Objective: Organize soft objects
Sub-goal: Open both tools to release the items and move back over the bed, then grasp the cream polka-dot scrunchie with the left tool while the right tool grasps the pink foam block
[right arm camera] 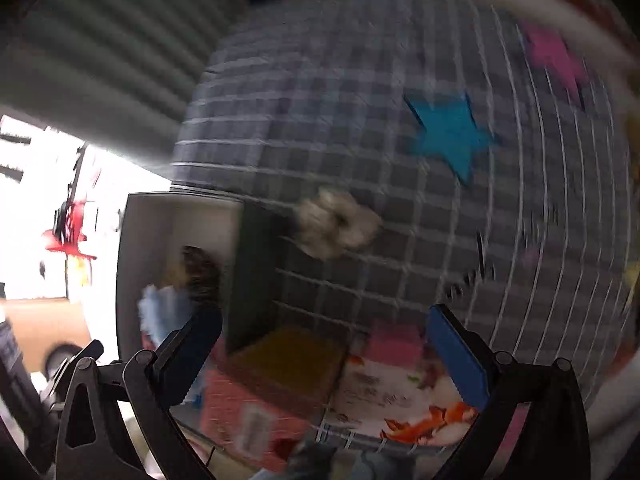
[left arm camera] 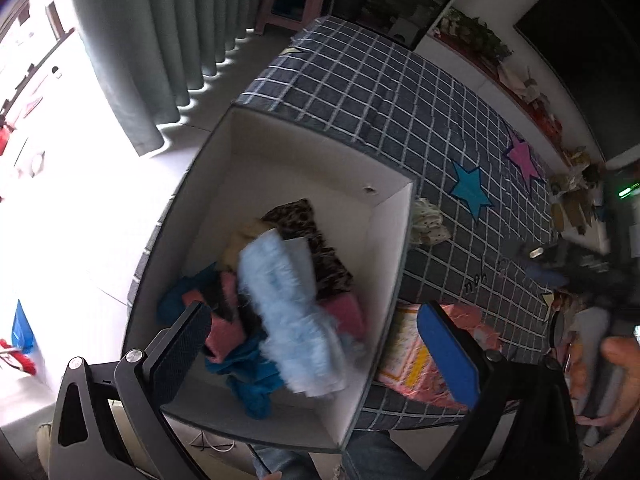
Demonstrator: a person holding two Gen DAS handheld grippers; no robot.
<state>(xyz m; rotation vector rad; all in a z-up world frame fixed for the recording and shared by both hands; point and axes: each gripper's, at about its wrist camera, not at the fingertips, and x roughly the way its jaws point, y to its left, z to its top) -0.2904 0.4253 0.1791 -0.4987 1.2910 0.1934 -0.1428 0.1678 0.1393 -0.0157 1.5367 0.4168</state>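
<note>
Both grippers stand released, holding nothing. The left gripper (left arm camera: 316,356) hangs over the box (left arm camera: 394,240), where the blue fluffy cloth (left arm camera: 288,304) lies. A pale scrunchie (right arm camera: 340,222) remains on the bed (right arm camera: 320,100), at twelve o'clock from the right gripper (right arm camera: 324,364), probably the nearer one.

A dark grey cloth (left arm camera: 360,92) is showing a white grid with a blue star (left arm camera: 470,190) and a pink star (left arm camera: 524,158). The white-walled box (left arm camera: 394,240) is holding a pale blue fluffy piece (left arm camera: 288,312), a leopard-print one (left arm camera: 316,248), and teal and pink ones.
</note>
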